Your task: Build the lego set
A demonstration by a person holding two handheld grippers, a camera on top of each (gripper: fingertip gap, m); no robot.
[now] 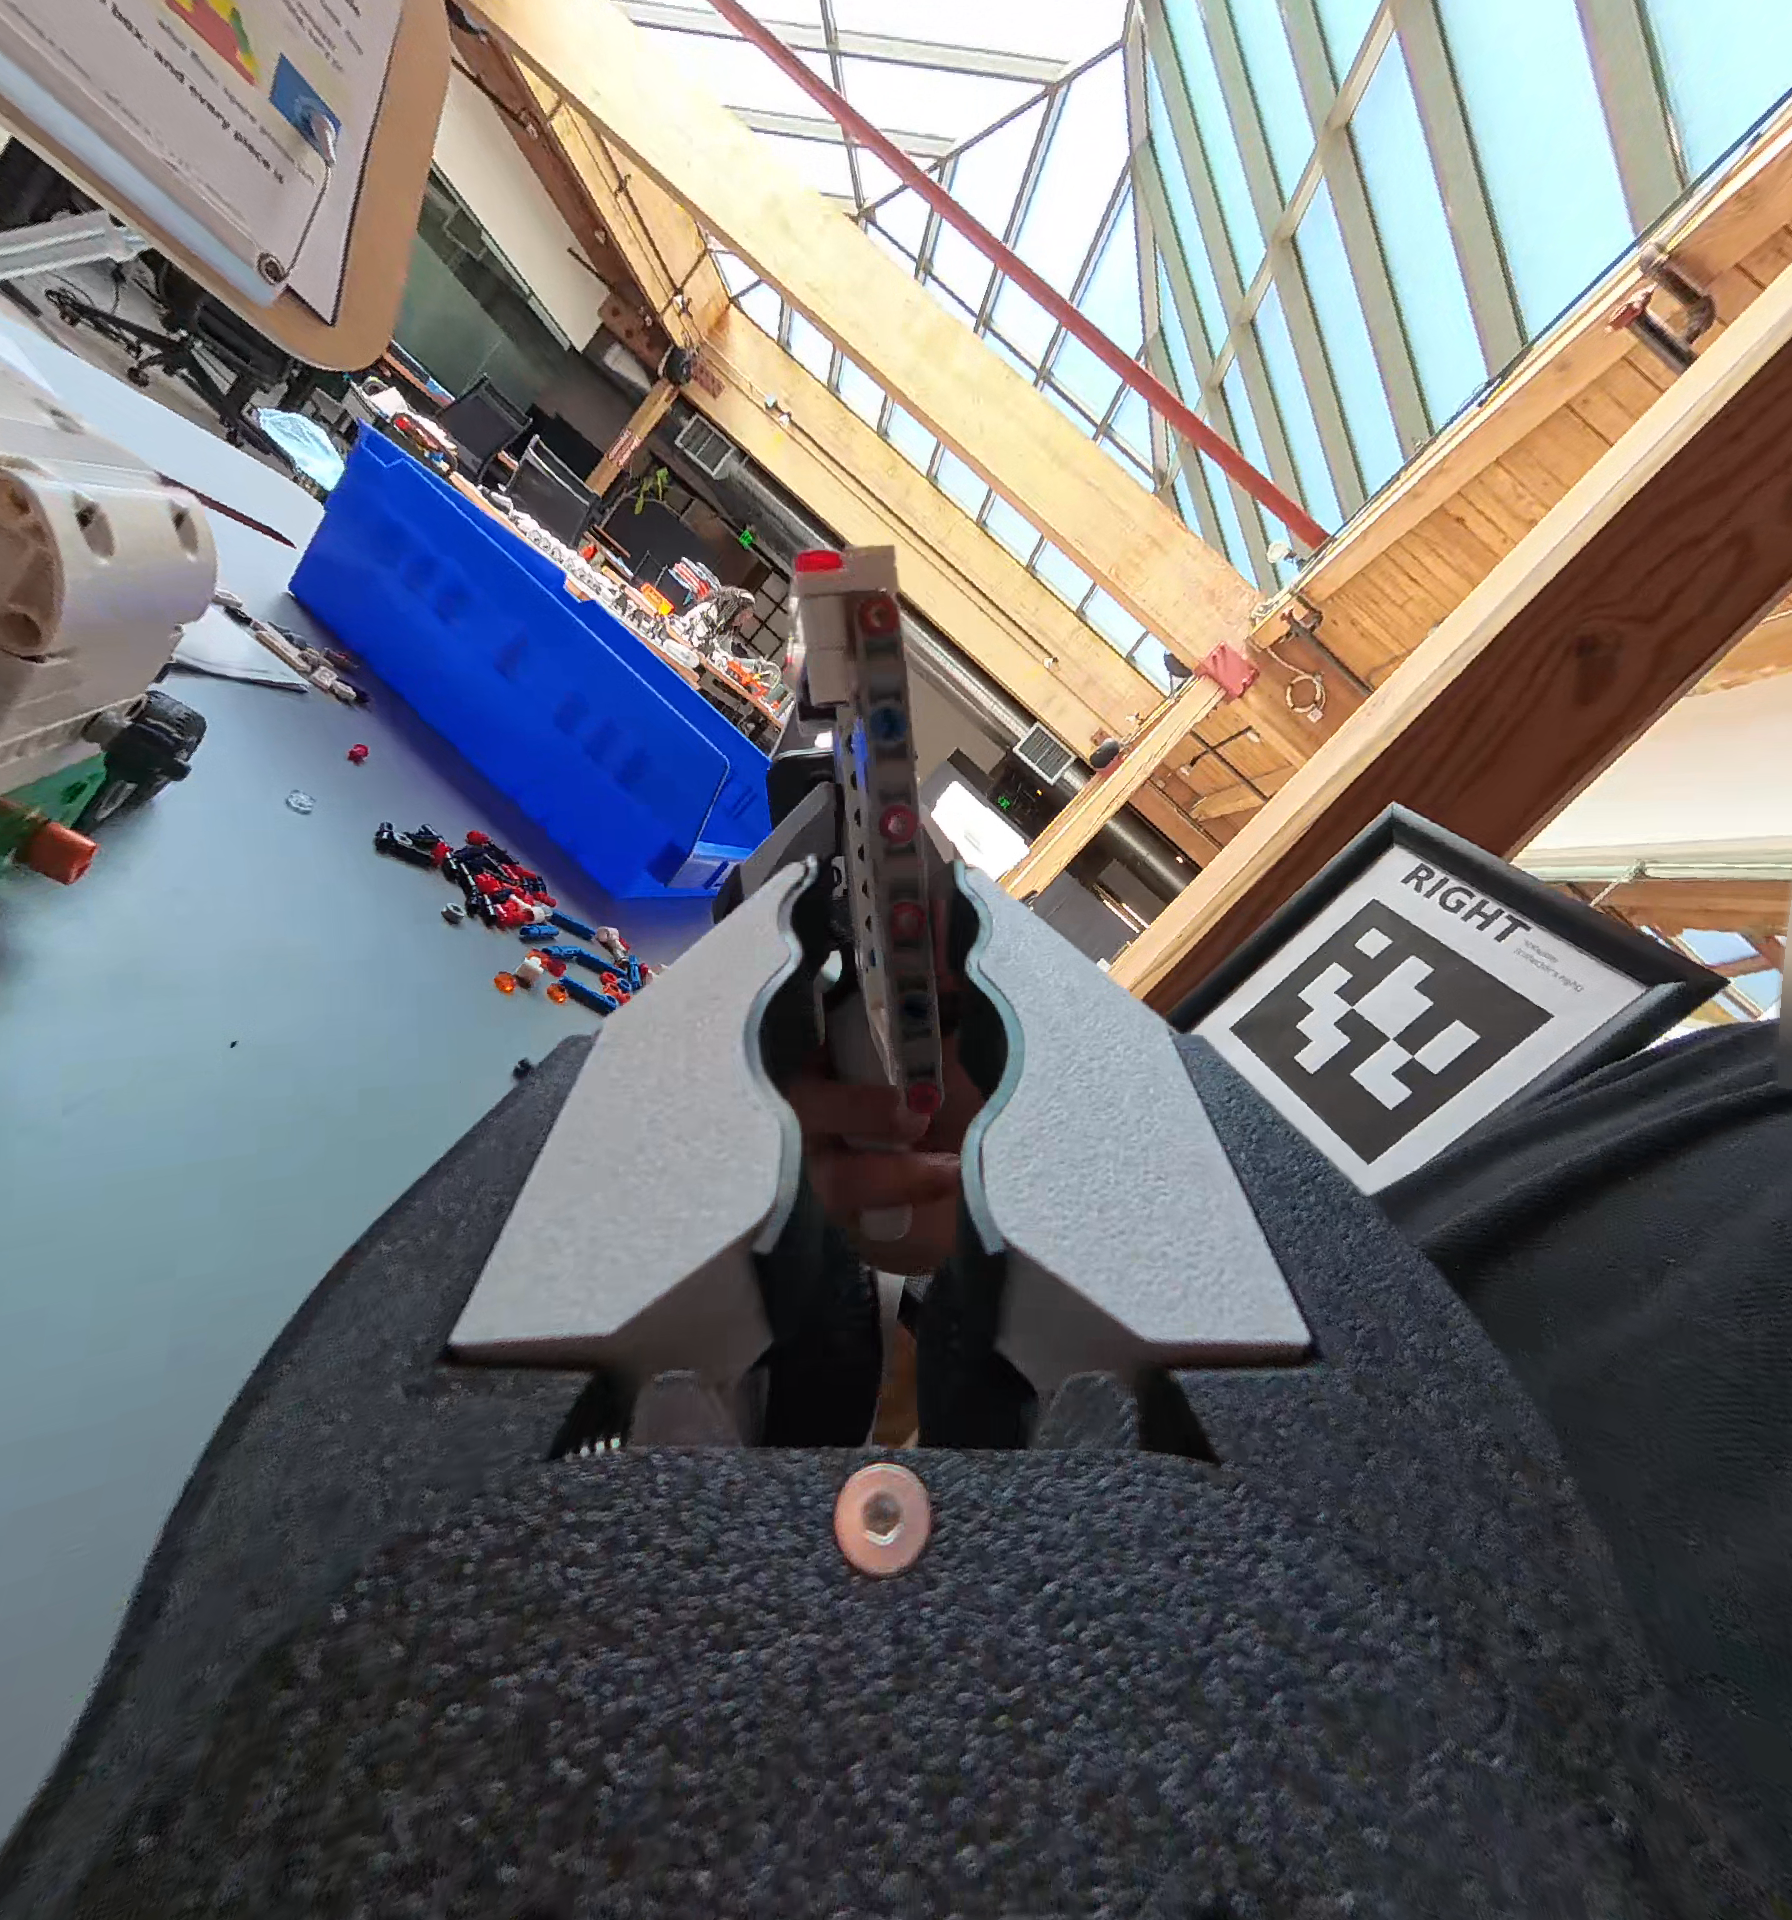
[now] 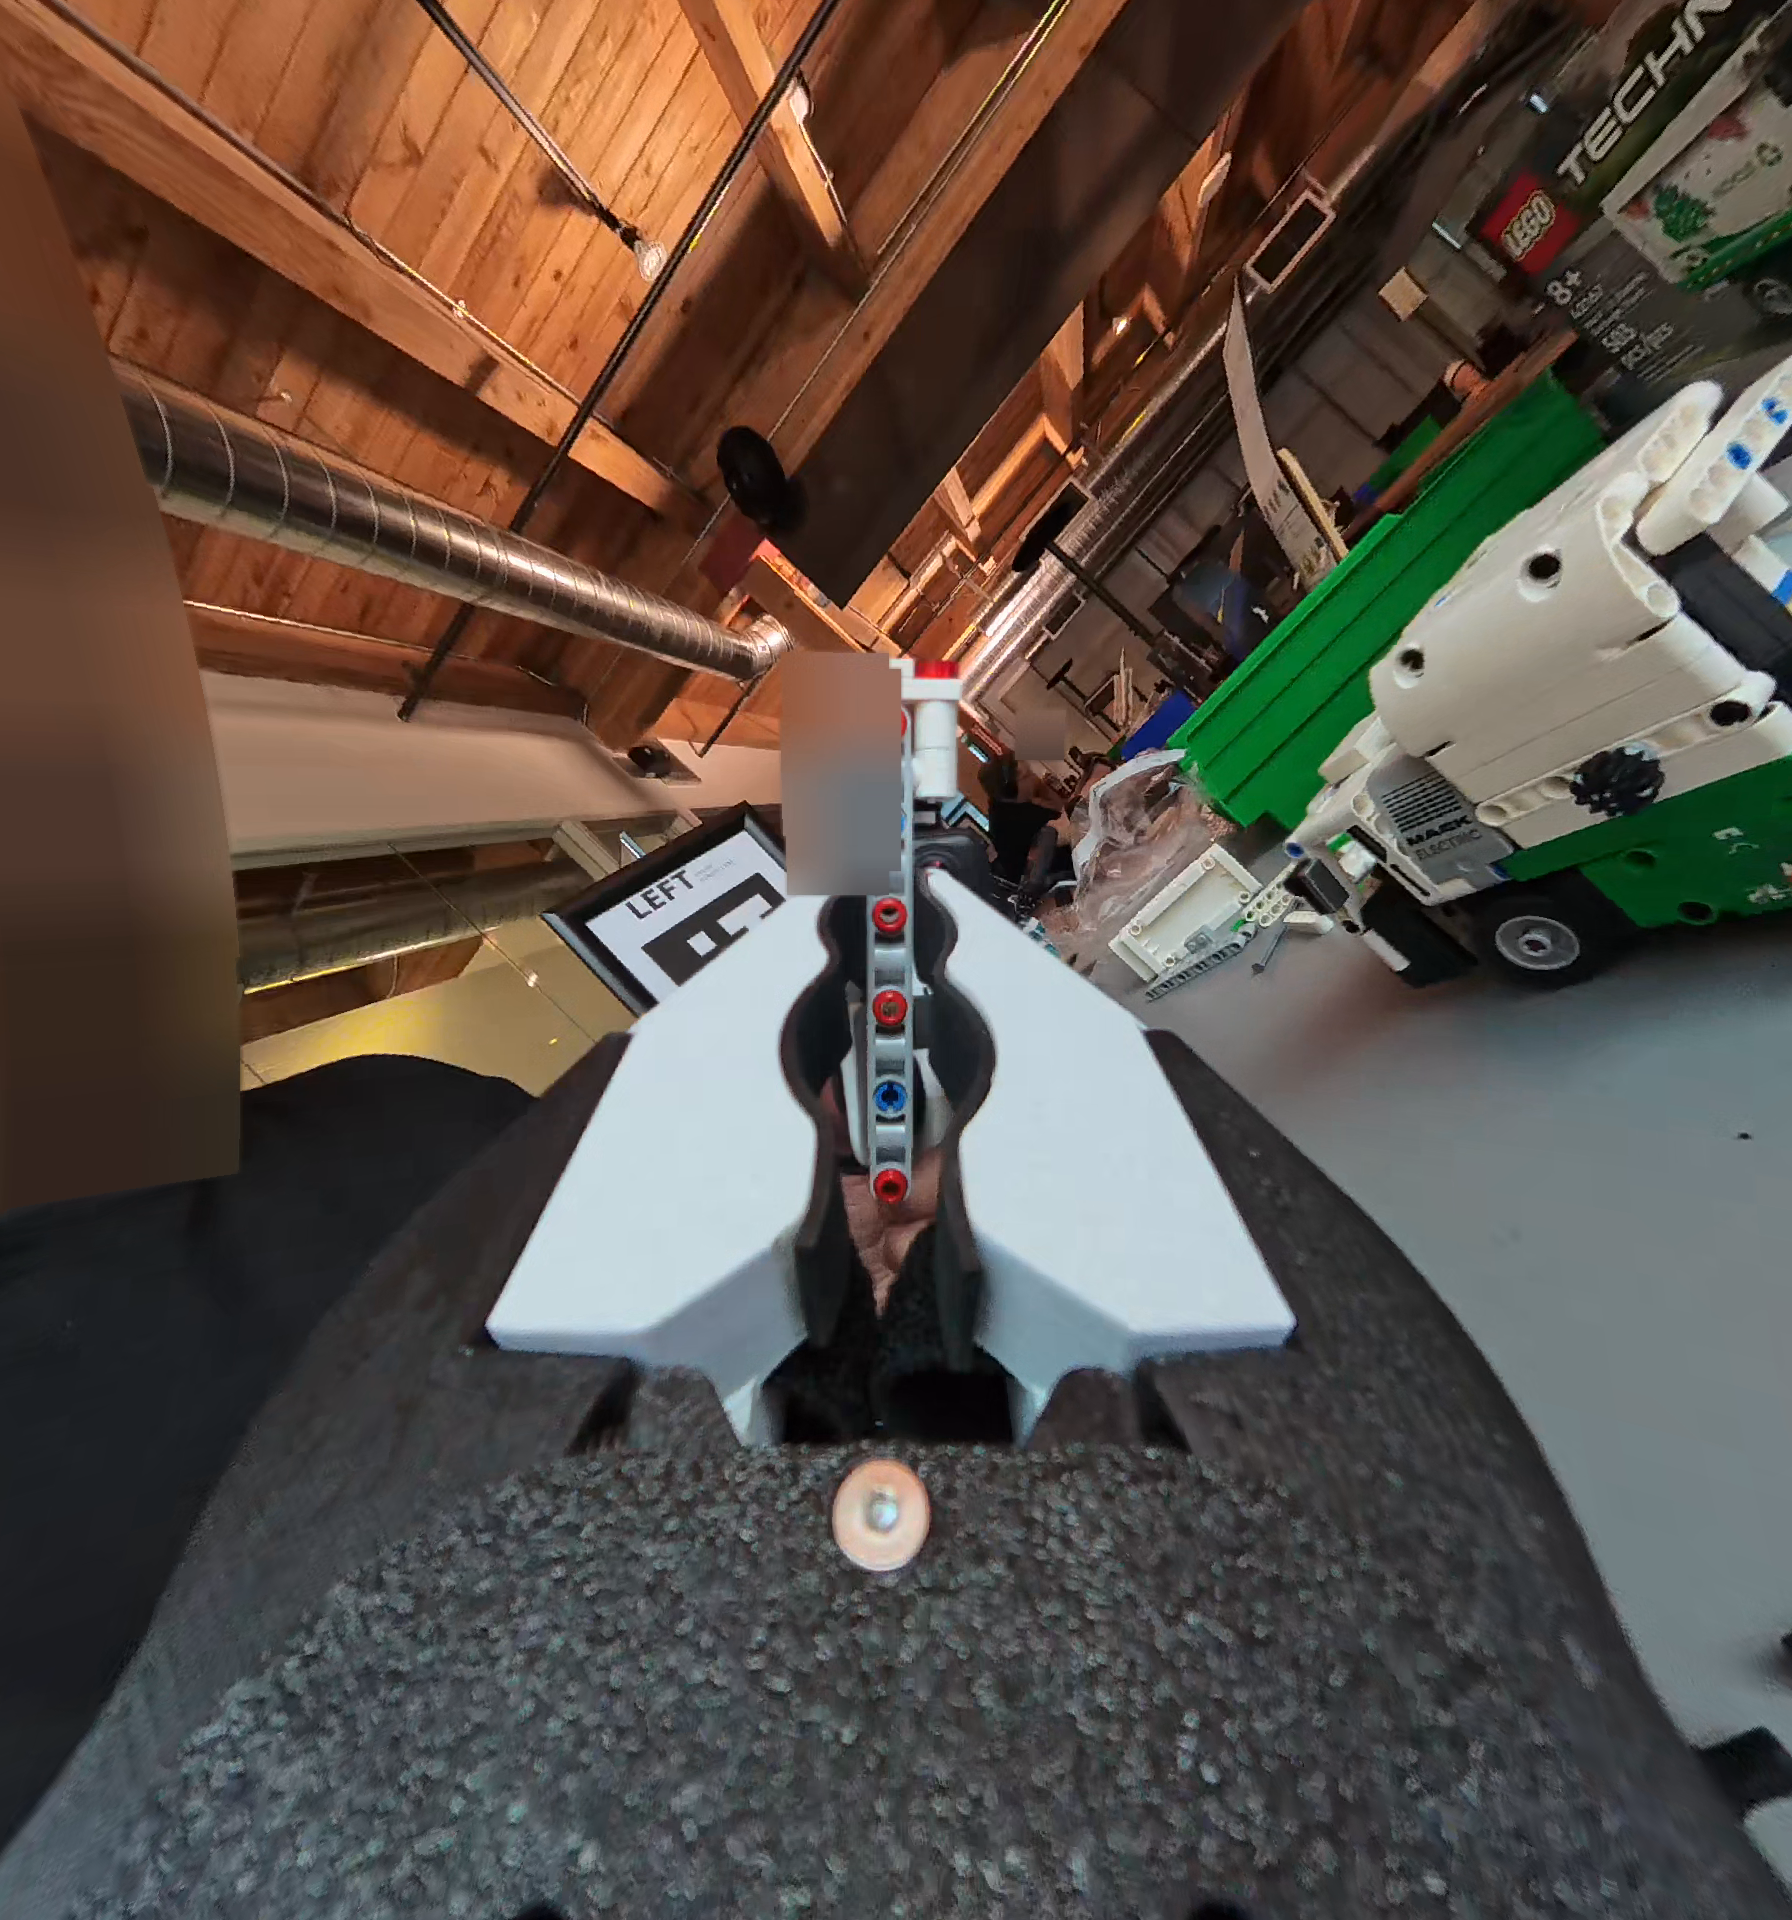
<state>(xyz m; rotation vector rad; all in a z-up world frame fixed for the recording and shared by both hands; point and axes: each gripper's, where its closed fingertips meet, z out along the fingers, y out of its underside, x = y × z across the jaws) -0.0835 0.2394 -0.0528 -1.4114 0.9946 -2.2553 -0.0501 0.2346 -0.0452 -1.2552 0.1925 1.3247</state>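
While my right tongs (image 2: 881,896) pinch the grey beam (image 2: 890,1049) aloft, seemingly to steady it, my left tongs (image 1: 884,883) stand narrowly around it, apparently not pressing.

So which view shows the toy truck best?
The right wrist view: the white and green toy truck shows its cab, grille, a front wheel and green body on the table. The left wrist view catches only part of the truck at its left edge, close and cropped.

Glossy blue plastic bin (image 1: 518,665); matt grey tabletop (image 1: 144,1039); rough wooden beams (image 1: 871,312); ribbed metal duct (image 2: 435,551).
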